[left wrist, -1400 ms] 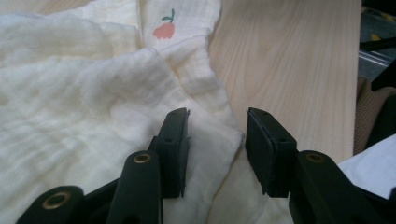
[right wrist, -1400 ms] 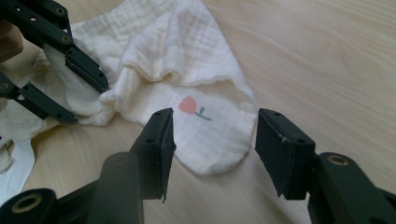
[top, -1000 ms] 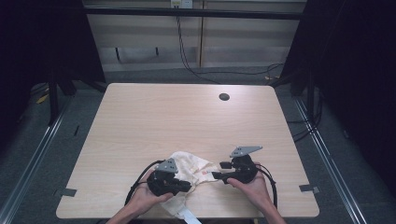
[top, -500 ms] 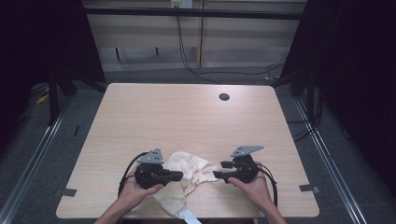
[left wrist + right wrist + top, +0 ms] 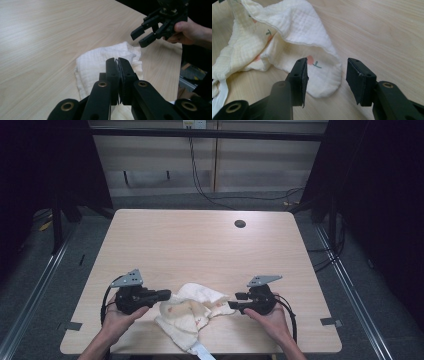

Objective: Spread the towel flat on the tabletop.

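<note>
A crumpled cream muslin cloth [image 5: 192,312] with small printed motifs lies near the table's front edge, between both grippers. My left gripper [image 5: 169,295] is at the cloth's left side. In the left gripper view its jaws [image 5: 117,61] are pressed together with a thin fold of the cloth [image 5: 100,60] between them. My right gripper [image 5: 231,307] is at the cloth's right corner. In the right gripper view it [image 5: 327,72] stands open, its jaws low over a rounded corner of the cloth [image 5: 294,27] that lies flat on the wood. The right gripper [image 5: 143,37] also appears open in the left gripper view.
The light wooden table [image 5: 200,250] has a dark round hole [image 5: 240,224] at the back right. A white strap [image 5: 202,351] from the cloth hangs over the front edge. Dark floor, rails and cables surround the table.
My left gripper has moved left, from over the cloth to its left side, and the cloth has spread out leftward with it. The right gripper has stayed nearly still.
</note>
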Action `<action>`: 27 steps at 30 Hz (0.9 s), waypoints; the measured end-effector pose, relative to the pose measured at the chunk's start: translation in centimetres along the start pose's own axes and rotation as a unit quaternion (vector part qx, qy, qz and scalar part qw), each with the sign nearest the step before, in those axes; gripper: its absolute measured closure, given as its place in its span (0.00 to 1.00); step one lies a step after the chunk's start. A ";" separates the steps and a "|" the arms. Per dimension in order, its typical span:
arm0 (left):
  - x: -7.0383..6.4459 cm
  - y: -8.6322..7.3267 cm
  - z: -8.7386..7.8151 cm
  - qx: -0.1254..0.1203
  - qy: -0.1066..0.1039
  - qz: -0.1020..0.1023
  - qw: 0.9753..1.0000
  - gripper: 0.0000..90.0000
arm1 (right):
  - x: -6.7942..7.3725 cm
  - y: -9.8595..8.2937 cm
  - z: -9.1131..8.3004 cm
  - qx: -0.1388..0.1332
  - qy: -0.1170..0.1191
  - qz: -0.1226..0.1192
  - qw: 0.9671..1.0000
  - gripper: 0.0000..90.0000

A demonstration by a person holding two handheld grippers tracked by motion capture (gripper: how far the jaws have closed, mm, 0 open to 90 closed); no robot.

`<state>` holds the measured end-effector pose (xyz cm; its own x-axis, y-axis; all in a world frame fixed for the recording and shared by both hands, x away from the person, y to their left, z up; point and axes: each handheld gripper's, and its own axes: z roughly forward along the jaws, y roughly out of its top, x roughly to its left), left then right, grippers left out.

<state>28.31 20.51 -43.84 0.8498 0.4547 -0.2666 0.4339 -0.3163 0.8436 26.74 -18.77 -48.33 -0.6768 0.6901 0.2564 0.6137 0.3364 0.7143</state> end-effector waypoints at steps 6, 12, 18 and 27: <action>0.9 -0.3 -0.4 -0.004 0.010 -0.010 1.000 0.98 | 0.3 -0.6 0.4 0.021 -0.004 -0.012 1.000 0.61; 1.7 -1.2 -0.5 0.010 0.026 -0.014 1.000 0.98 | 0.5 -1.1 0.9 0.043 -0.010 -0.019 0.999 0.63; 2.4 -1.6 -1.1 -0.002 0.032 -0.027 0.999 0.98 | 0.5 -1.2 1.1 0.038 -0.009 -0.024 0.999 0.63; 3.4 -1.9 -1.7 -0.010 0.044 -0.044 0.998 0.98 | 0.7 -1.3 1.2 0.038 -0.003 -0.033 0.999 0.74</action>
<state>29.86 24.01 -45.54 0.7792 0.5508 -0.2992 0.4985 -0.2552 0.8285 26.00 -17.92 -49.85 -0.7150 0.6681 0.2060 0.5965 0.4293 0.6782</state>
